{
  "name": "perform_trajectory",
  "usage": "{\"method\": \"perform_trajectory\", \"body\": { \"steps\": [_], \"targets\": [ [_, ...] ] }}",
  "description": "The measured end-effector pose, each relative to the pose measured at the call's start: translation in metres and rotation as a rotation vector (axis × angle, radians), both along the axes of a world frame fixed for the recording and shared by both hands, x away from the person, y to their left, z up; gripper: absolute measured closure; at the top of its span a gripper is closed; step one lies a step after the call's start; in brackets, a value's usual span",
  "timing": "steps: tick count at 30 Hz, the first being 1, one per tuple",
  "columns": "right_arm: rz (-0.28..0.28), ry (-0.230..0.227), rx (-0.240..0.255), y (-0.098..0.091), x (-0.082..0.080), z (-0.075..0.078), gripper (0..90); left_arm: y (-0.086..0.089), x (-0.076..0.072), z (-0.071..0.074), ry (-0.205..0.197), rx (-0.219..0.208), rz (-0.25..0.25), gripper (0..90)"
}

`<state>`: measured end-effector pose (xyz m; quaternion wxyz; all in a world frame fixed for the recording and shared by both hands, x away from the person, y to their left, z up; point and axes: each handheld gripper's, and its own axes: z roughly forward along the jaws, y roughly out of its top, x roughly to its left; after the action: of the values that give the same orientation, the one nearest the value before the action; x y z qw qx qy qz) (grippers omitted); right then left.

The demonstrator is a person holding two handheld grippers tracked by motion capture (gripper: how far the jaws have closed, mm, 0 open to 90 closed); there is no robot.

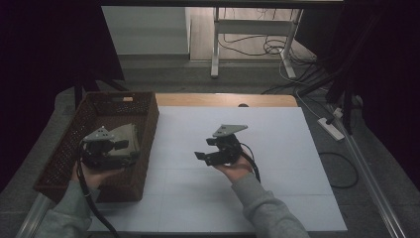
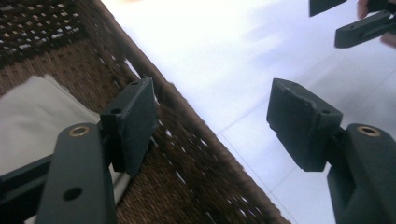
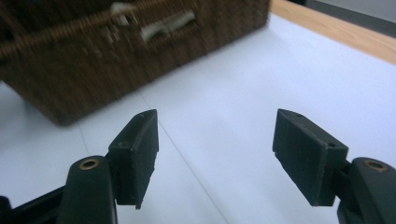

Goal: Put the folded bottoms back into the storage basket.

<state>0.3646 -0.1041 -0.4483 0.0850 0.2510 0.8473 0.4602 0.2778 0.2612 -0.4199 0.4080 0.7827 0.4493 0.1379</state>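
Looking down from the high view, dim light blurs the detail inside the wicker basket [image 1: 67, 148] at nine o'clock on the table; a pale folded cloth [image 1: 126, 136] lies in it, partly covered by the left gripper [image 1: 121, 145], which hangs over the basket's right half in the person's left hand. How its jaws stand is hard to read from here. The right gripper [image 1: 200, 156] hovers near the middle of the white tabletop [image 1: 277, 148], pointing toward nine o'clock at the basket, jaws apart with nothing in them. A light wood strip [image 1: 223, 99] edges the table at twelve o'clock; beyond it are a grey floor, cables and a desk frame [image 1: 250, 34].

From the left gripper view, the jaws stand spread and empty, straddling the basket's woven wall [image 2: 187, 154]. The cloth [image 2: 32, 116] lies at nine o'clock, cut off by the frame and the left jaw. The right gripper [image 2: 355, 23] shows at one o'clock, cropped.

From the right gripper view, the jaws are likewise spread over bare tabletop [image 3: 219, 116]. The basket [image 3: 93, 70] is motion-blurred at eleven o'clock, with the cloth [image 3: 163, 25] showing through a handle slot.
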Motion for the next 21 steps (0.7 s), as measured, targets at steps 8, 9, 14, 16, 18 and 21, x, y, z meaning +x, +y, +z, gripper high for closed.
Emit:
{"method": "perform_trajectory", "body": {
  "steps": [8, 9, 14, 16, 18, 21],
  "targets": [
    [-0.077, 0.017, -0.028, -0.057, -0.014, -0.013, 31.5, -0.007, -0.009, -0.005, 0.006, -0.031, -0.019, 31.6],
    [-0.086, 0.015, -0.037, -0.063, -0.016, -0.014, 31.5, -0.008, -0.011, -0.006, 0.006, -0.034, -0.023, 31.6],
    [-0.114, 0.005, -0.051, -0.09, -0.025, -0.018, 31.5, -0.013, -0.017, -0.01, 0.008, -0.036, -0.029, 31.1],
    [-0.121, -0.003, -0.06, -0.099, -0.03, -0.02, 31.5, -0.014, -0.02, -0.013, 0.005, -0.047, -0.029, 31.1],
    [-0.131, -0.009, -0.069, -0.11, -0.034, -0.022, 31.5, -0.016, -0.023, -0.014, 0.005, -0.049, -0.036, 31.0],
    [-0.151, -0.012, -0.074, -0.126, -0.04, -0.024, 31.4, -0.021, -0.026, -0.015, 0.002, -0.04, -0.046, 30.5]
  ]
}}
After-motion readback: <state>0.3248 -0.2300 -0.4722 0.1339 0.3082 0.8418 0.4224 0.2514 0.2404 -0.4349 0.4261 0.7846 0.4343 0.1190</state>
